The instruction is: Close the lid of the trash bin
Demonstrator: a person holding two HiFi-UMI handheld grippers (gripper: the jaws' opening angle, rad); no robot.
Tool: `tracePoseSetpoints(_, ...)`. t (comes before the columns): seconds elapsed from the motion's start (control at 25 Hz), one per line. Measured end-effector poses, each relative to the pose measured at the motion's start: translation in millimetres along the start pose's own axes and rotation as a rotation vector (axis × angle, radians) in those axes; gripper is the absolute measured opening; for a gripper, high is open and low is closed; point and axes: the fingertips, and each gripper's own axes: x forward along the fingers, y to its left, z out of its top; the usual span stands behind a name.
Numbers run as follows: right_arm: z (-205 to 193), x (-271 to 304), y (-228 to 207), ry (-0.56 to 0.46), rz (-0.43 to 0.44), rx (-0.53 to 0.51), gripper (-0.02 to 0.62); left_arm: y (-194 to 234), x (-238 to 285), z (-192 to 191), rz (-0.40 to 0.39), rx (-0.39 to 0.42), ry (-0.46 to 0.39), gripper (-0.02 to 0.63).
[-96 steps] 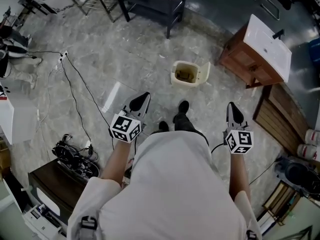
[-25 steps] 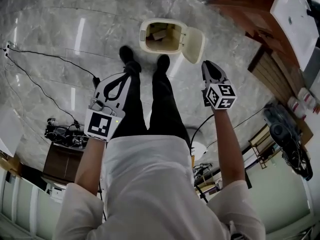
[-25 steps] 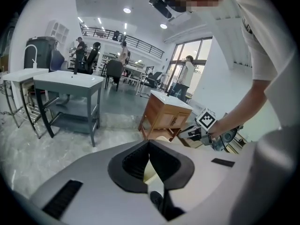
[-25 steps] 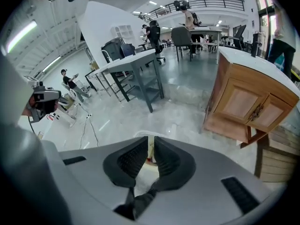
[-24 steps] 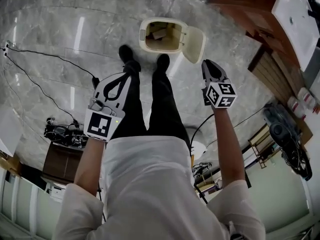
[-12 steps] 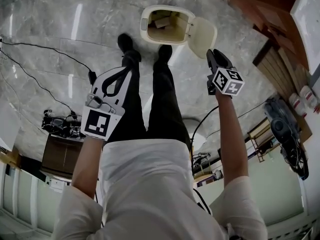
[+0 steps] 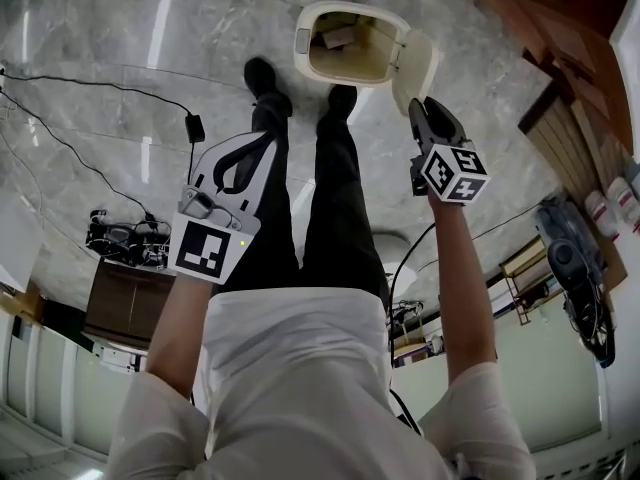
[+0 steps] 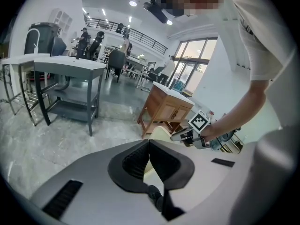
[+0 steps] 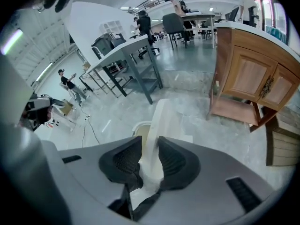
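The cream trash bin (image 7: 308,30) stands open on the floor just past the person's shoes, with scraps inside. Its lid (image 7: 416,66) is hinged up at the bin's right side, close to upright. My right gripper (image 7: 419,107) is at the lid's near edge. In the right gripper view the lid (image 9: 163,118) runs edge-on into the narrow gap between the jaws, and the right gripper (image 9: 147,139) is closed on it. My left gripper (image 7: 262,141) hangs shut and empty over the person's left leg; in its own view the left gripper (image 8: 149,142) has its tips touching.
A wooden cabinet (image 7: 565,28) stands right of the bin, near the lid. Black cables (image 7: 90,80) and a power adapter (image 7: 195,128) lie on the marble floor at left. A dark low cabinet (image 7: 118,318) is behind left. A grey table (image 8: 70,67) stands farther off.
The right gripper has reached the lid's edge, and the lid now looks more upright than half a second ago. The left gripper has stayed shut by the leg.
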Motion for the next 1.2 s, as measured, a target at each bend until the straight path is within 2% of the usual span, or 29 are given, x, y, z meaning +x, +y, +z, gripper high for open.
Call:
tracePoseSetpoints(0.32,0,29,42,-0.015,0.069,-0.053,0.123,20,0,-17,0.021,-0.025,0.019,0.018)
tracePoseSetpoints(0.68,-9,69,77,0.023,0.139,-0.132,0.124,33,8,-39,0.023,-0.033,0.047,0.018)
tracePoseSetpoints(1.2,-35,142,110,0.12,0.166,-0.225,0.122,41,21,-54,0.012,-0.072,0.052,0.018)
